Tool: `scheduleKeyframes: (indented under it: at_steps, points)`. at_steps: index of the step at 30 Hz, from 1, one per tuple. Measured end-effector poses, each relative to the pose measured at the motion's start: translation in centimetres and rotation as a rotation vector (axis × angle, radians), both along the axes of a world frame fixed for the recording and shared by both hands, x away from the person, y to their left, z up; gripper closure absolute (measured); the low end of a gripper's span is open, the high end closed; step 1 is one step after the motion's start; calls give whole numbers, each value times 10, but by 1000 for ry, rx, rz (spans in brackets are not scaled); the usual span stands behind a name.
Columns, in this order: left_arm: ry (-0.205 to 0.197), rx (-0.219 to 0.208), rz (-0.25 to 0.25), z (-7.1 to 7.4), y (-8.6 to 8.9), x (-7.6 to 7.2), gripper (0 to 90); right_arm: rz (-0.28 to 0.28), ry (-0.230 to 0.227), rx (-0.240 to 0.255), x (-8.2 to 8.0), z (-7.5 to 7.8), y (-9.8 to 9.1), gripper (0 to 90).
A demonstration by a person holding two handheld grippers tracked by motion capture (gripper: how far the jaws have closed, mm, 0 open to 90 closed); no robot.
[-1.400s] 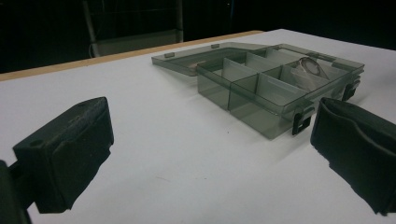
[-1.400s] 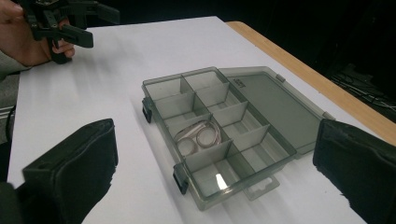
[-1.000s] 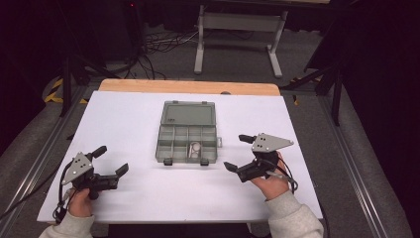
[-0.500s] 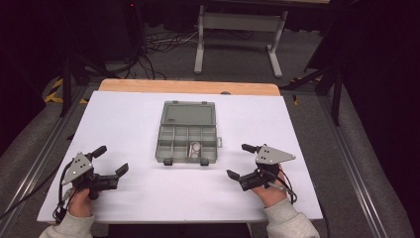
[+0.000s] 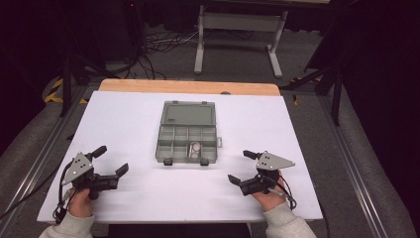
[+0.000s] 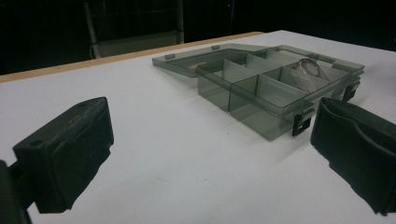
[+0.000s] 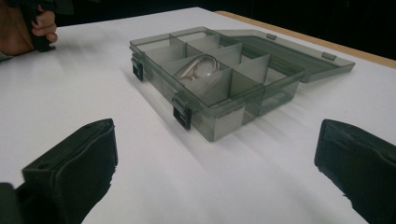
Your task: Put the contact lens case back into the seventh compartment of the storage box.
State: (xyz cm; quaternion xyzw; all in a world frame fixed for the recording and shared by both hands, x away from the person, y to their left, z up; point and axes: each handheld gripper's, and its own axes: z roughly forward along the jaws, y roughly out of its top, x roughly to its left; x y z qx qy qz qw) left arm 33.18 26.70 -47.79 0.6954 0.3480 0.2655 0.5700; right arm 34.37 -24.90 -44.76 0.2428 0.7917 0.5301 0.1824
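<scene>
A translucent grey plastic organizer box (image 5: 187, 143) lies open at the middle of the white counter (image 5: 124, 119), its flat lid (image 5: 188, 112) folded back and thin walls dividing it into small compartments. The right gripper view shows a shiny metal ring-like piece (image 7: 198, 67) in one front compartment; from above it is a pale blur. The left tongs (image 5: 110, 159) and right tongs (image 5: 242, 166) flank the box, apart from it, both spread wide and empty, their matte black jaws cut off at the frame edges.
</scene>
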Motion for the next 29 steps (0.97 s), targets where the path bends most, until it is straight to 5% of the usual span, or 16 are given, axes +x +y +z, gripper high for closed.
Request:
scheduleKeyframes:
  at_steps: [9, 29]
  points:
    - [3, 8, -3, 0, 0, 0, 1, -4, 32, -14, 0, -9, 1, 1]
    - [0, 3, 0, 0, 0, 0, 1, -19, 24, 6, -1, -9, 0, 1]
